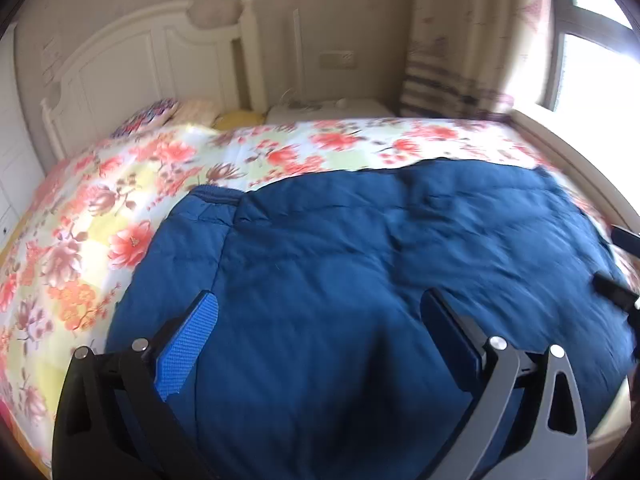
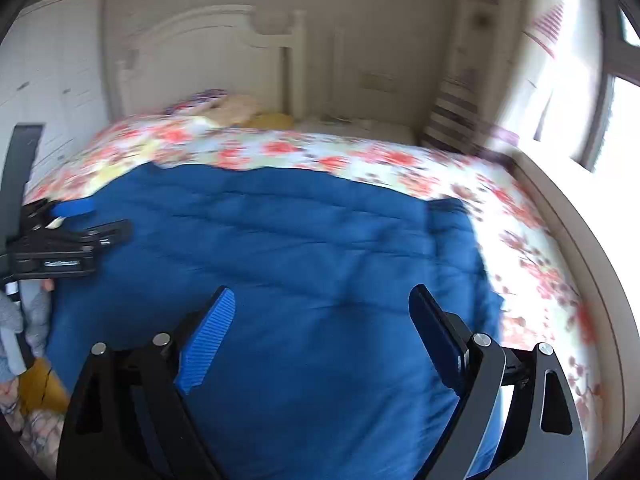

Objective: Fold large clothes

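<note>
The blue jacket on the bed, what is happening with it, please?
A person holds a two-finger gripper in each hand above a blue padded jacket spread on a bed with a floral cover. The left gripper and the right gripper both stand open over the fabric, gripping nothing. The pictures show no fold being made yet; both views are blurred.

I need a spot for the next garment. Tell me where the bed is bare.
Free: floral bedspread between the blue padded garment and the pillows, plus the strip along the window ledge. Crowded: the near half, covered by the garment.
</note>
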A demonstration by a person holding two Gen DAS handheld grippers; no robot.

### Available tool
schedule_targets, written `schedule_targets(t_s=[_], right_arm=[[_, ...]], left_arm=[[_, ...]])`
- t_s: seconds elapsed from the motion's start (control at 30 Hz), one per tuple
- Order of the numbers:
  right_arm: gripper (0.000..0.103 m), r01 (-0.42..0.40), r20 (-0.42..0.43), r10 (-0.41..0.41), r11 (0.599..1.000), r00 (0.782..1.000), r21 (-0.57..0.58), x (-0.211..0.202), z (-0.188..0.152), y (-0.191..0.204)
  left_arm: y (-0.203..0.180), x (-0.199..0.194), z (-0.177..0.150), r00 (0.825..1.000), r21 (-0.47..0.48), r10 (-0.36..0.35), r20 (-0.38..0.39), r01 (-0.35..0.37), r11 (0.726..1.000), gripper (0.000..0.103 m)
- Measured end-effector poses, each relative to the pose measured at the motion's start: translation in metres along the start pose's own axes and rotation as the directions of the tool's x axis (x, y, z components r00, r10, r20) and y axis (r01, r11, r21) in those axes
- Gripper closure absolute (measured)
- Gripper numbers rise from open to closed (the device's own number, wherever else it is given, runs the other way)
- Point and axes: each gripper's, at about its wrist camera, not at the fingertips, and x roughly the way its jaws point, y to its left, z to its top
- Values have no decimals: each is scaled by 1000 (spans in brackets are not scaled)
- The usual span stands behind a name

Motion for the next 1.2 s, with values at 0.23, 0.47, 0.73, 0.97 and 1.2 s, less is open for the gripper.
schedule_targets(t_s=[0.23,0.47,0.73,0.97,1.2], right_arm=[[15,-46,14,47,997,999,-61,-1,-51,12],[15,114,42,-135,939,990,323,-78,-119,-84],[29,-254,267,85,668,960,700,-109,-214,-124],[28,-331,239,229,643,944,691,-73,-189,-96],[17,-191,137,135,636,981,748,-31,-128,-82]], left_arm=[[13,-10,-54,999,44,-36,-12,36,998,2],[38,-17,-66,1000,0,-5,0,5,1000,2],[38,-12,-68,1000,12,23,-1,-23,1000,2],[39,-11,-68,1000,8,18,-7,-18,1000,2],[39,-9,-69,1000,13,9,-8,-9,1000,2]])
